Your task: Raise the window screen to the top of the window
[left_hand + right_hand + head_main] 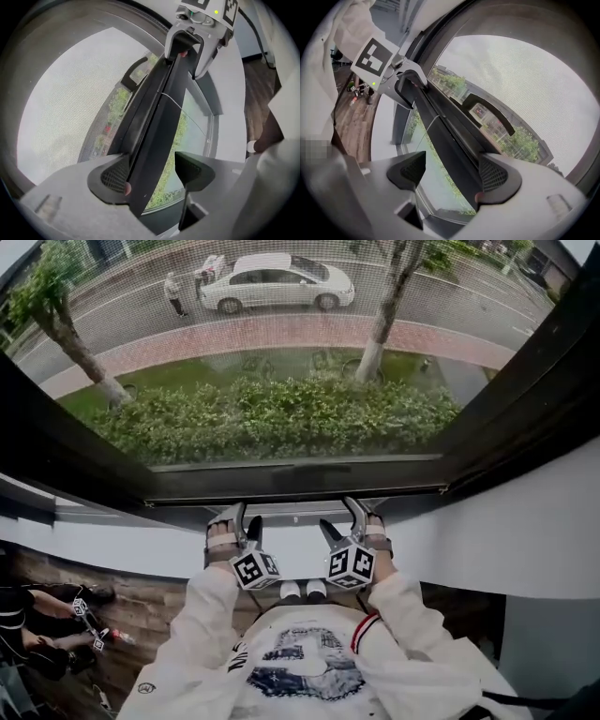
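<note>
The window screen's mesh (281, 352) covers the opening, and its dark bottom bar (300, 482) runs just above the white sill. Both grippers reach up to that bar side by side. In the left gripper view the bar (154, 122) passes between the jaws of my left gripper (152, 173); it touches the left pad (112, 176), and a gap remains at the right pad. In the right gripper view the bar (450, 136) lies against the right pad (494, 176) of my right gripper (452, 173), clear of the left pad. A curved black handle (487, 110) sits on the screen.
The white sill (291, 554) lies under the grippers, with a dark window frame (534, 399) slanting up at the right. Outside are a hedge (281, 418), trees and a parked car (277, 282). Another person (37, 634) crouches on the wooden floor at lower left.
</note>
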Demonstrator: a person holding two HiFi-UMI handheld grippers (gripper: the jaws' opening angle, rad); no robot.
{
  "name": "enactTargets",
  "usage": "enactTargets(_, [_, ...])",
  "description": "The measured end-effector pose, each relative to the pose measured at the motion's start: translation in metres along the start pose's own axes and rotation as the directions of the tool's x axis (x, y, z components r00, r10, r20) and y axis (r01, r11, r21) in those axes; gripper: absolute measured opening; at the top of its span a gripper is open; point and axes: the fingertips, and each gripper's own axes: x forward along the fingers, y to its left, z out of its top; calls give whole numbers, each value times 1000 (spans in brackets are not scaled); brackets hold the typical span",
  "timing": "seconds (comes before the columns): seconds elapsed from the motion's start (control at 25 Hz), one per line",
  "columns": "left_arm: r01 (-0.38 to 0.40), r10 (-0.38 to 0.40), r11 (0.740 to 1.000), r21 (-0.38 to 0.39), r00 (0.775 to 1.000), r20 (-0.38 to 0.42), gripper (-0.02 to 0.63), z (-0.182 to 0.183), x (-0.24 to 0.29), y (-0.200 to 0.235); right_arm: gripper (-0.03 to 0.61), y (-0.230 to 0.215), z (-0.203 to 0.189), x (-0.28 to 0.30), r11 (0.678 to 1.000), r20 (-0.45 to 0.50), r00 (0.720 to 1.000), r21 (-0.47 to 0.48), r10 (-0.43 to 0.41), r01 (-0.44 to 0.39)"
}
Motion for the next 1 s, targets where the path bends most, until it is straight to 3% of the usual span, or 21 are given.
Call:
enactTargets(0.16, [37,-37,999,17,999,-16,302,-2,-6,-4,351,7,-3,-4,999,-27,1000,-35,10,-11])
enactTargets(0.52, [12,-12,1000,-7,1000,-14,302,4,-13,6,330,-6,3,-10,997,-38,998,-61,-41,39])
enactTargets(0.72, [-79,78,997,19,996,31,302,18,-24,38,333,-33,25,-24,986,13,991,-99,-136,137])
enactTargets(1.0, [-135,135,991,-11,989,53,302,36,-43,73,331,-66,56,-46,978,49,981,-84,-190,194])
